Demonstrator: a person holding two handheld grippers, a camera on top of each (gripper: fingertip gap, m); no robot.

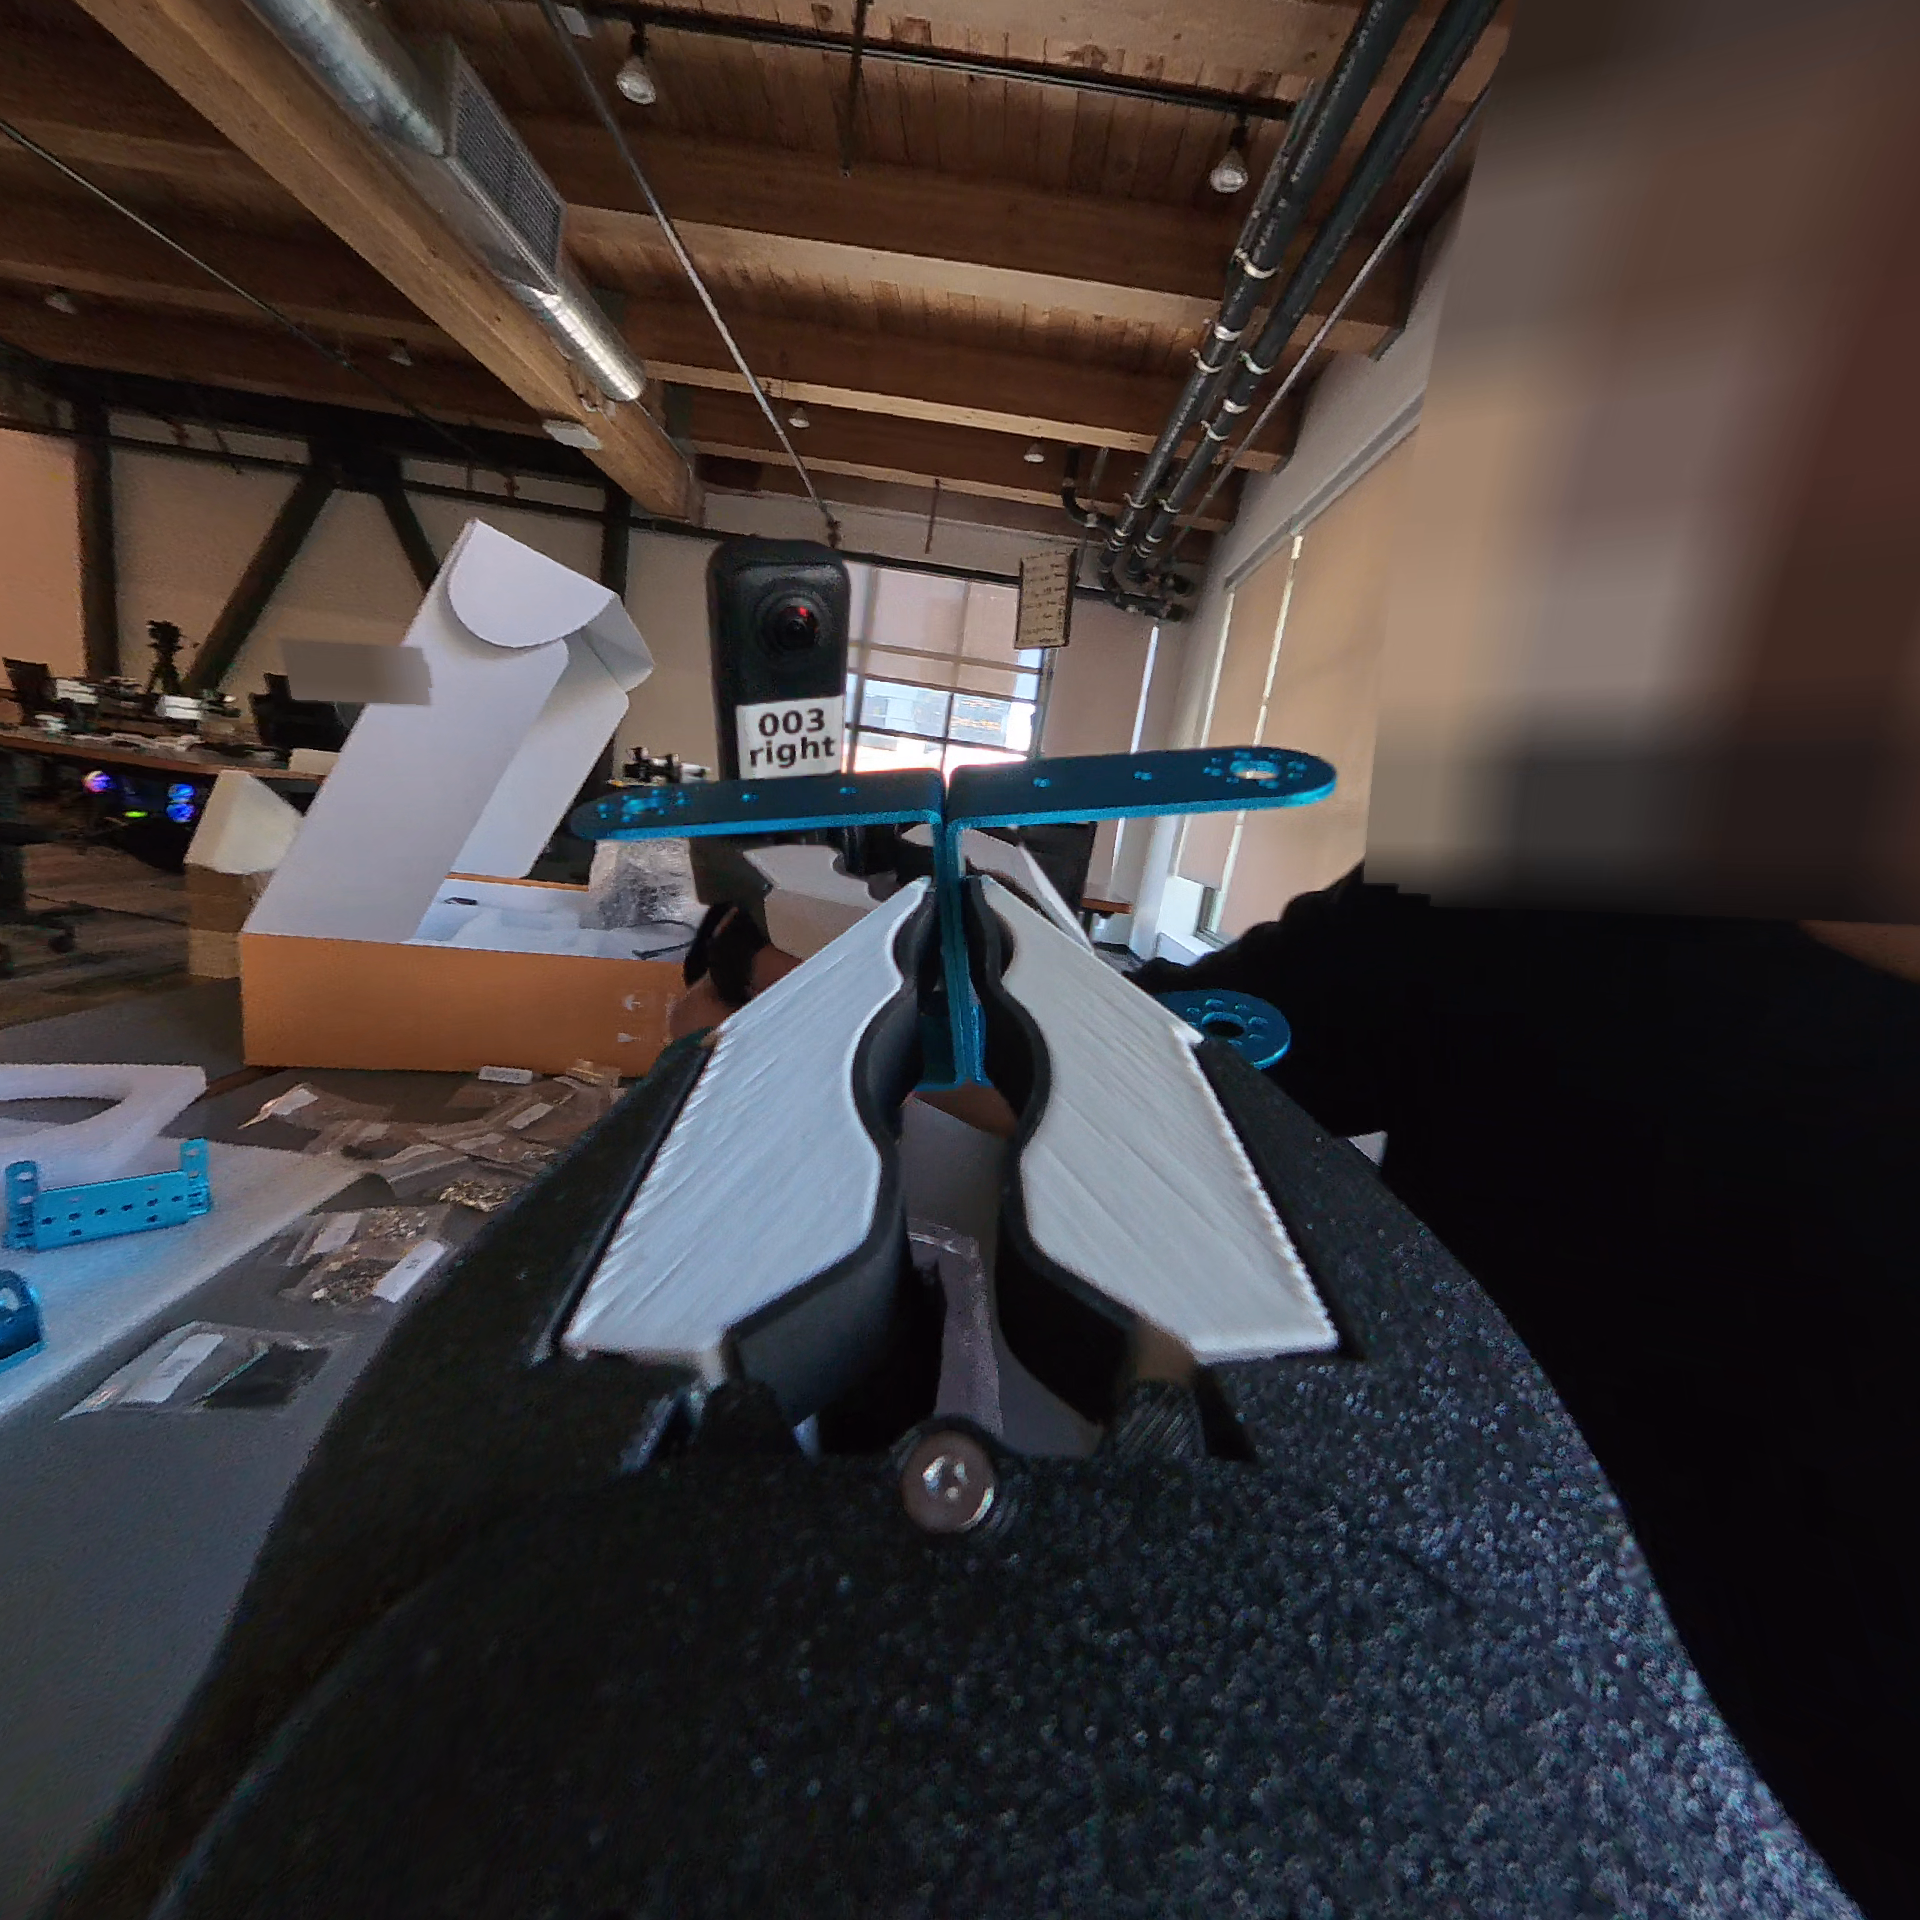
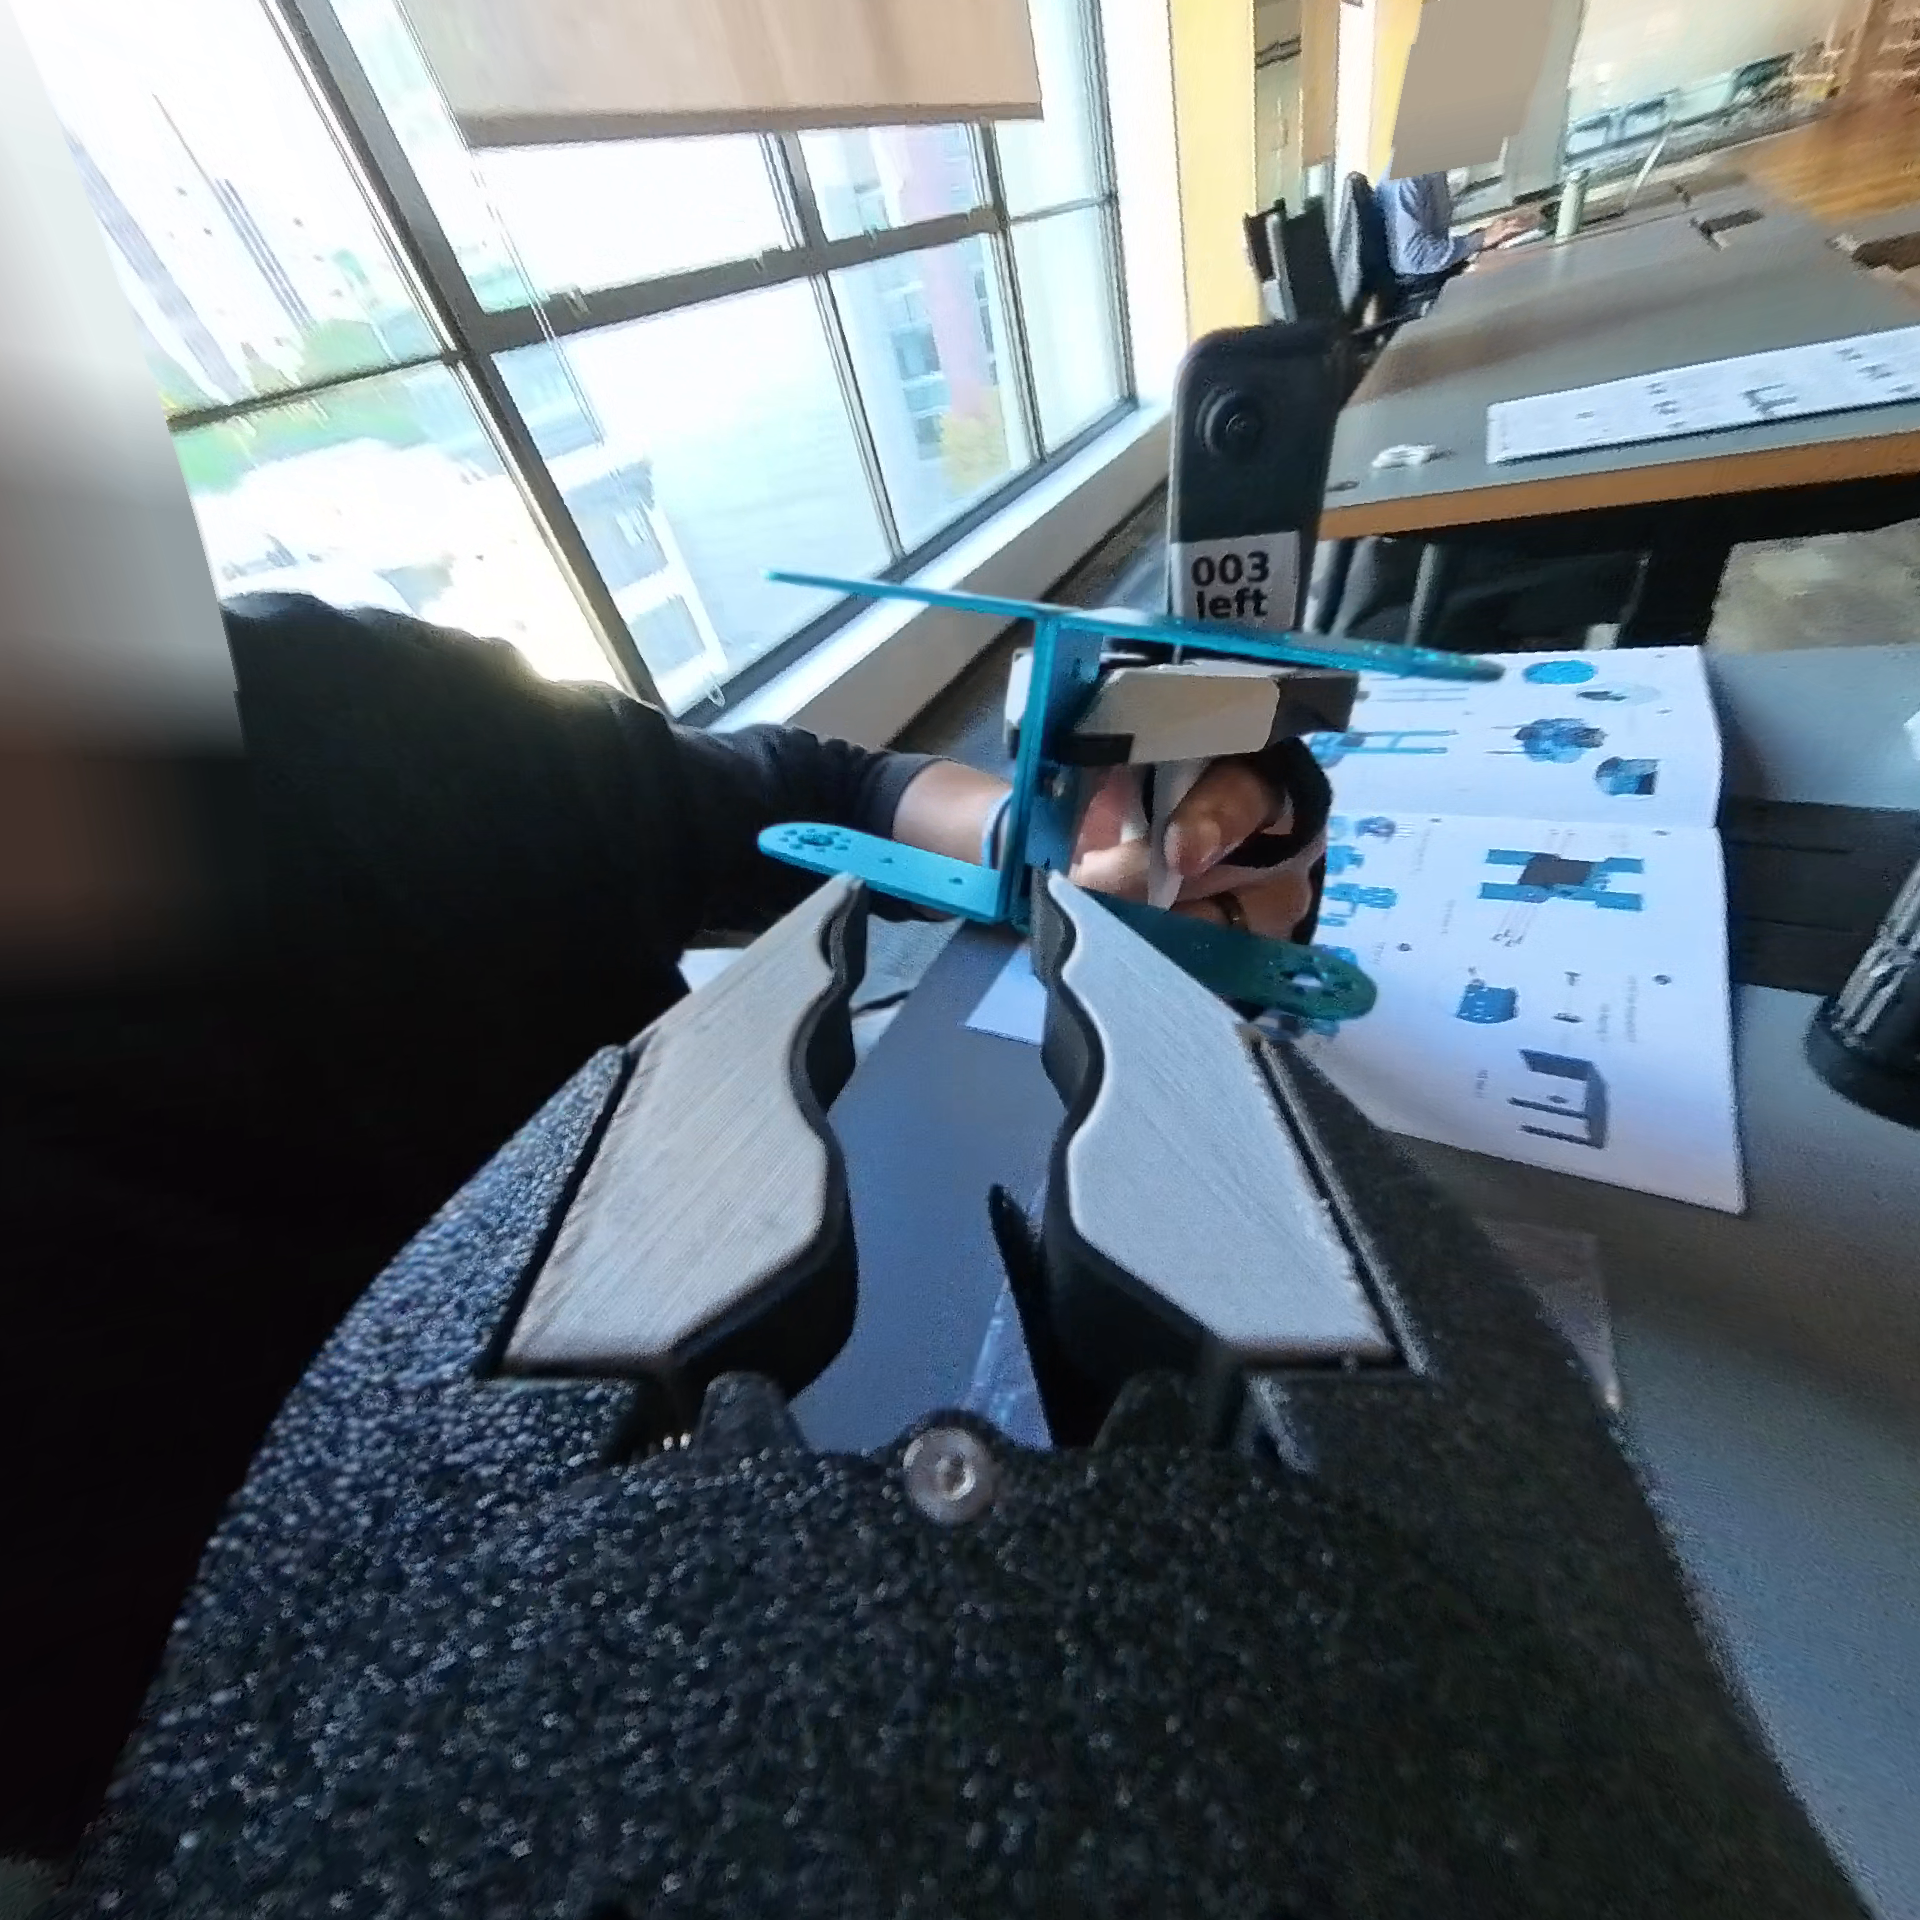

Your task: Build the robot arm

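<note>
- The left gripper is clamped on two blue brackets set back to back, its white fingers pinching their upright plates together.
- The brackets' upper arms spread out flat to either side above the fingertips; a lower arm with a ring of holes pokes out on the right.
- In the right wrist view the same brackets hang in the air above the bench, held by the left gripper, whose fingers come in from the right; a hand grips its handle under a black camera.
- The right gripper stands at middling width, its jaws apart with dark bench showing between them. Its right fingertip is at the lower edge of the brackets; I cannot tell whether it touches. It holds nothing.
- An open manual lies on the bench to the right of the brackets.
- In the left wrist view an open box with a raised white lid stands at the far side of the bench, small bags of hardware lie before it, and another blue bracket sits near the left edge beside white foam.
</note>
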